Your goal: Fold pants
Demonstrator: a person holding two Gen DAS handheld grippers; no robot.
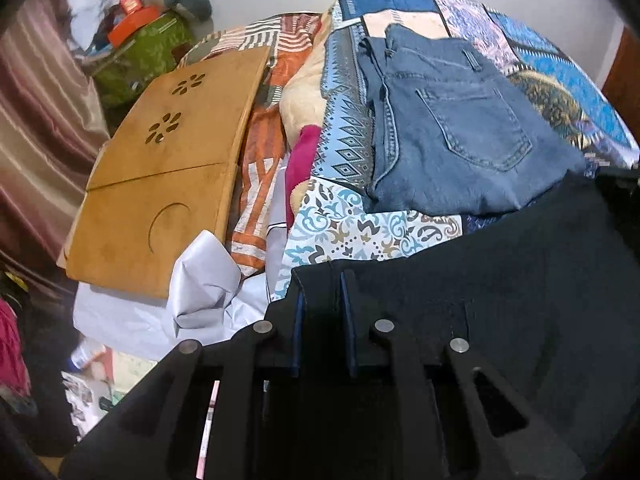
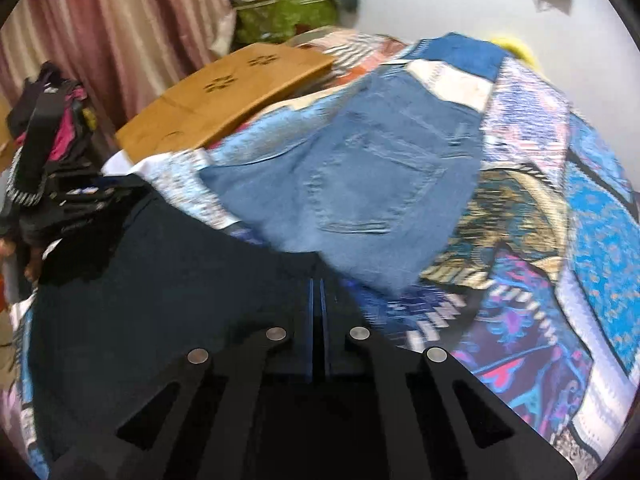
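Observation:
Black pants lie spread over the near part of the patterned bedspread. My left gripper sits at their left corner, jaws narrow and shut on the dark cloth. In the right wrist view the black pants fill the lower left. There my right gripper has its fingers pressed almost together at the cloth's upper edge, where the fabric rises to a small peak. Just beyond lie folded blue jeans, back pocket up, also the blue jeans in the blurred right view.
A wooden lap table lies on the bed's left side, with crumpled white cloth beside it. A green bag with boxes on top stands behind. A pink curtain hangs at left, with a heap of dark clothes below it.

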